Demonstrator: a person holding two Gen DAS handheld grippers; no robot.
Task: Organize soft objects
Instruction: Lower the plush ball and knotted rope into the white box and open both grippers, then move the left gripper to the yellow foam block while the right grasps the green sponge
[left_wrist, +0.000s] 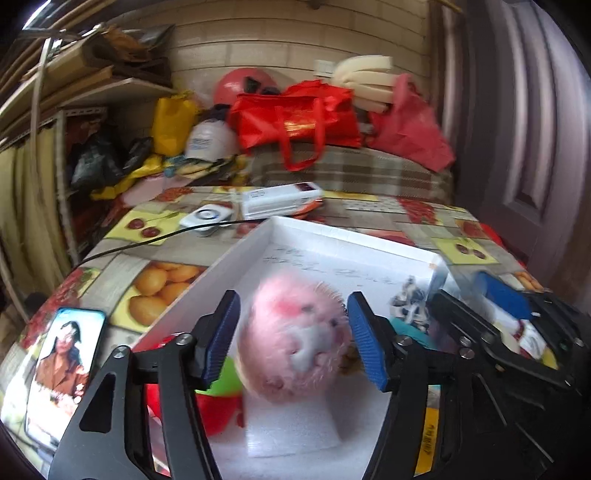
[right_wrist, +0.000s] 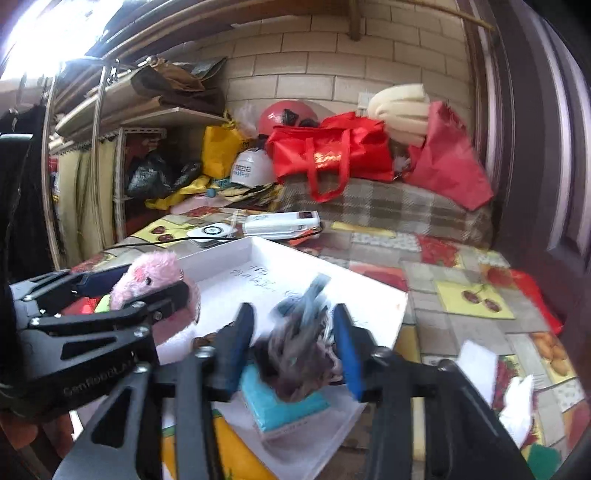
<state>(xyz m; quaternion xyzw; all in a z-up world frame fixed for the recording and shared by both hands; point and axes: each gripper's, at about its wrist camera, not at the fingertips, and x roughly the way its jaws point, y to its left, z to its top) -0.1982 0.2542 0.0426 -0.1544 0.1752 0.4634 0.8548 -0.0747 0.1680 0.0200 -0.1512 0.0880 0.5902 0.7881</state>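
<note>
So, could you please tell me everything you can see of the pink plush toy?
The pink plush toy is round and fuzzy, with shaggy pale-pink fur, a redder cheek patch, small dark eyes and a whitish snout. It sits over the near end of the white box, between the blue pads of the left hand-held gripper. The pads stand off its sides with visible gaps. Its underside is hidden, so what it rests on is unclear. It is slightly blurred.
</note>
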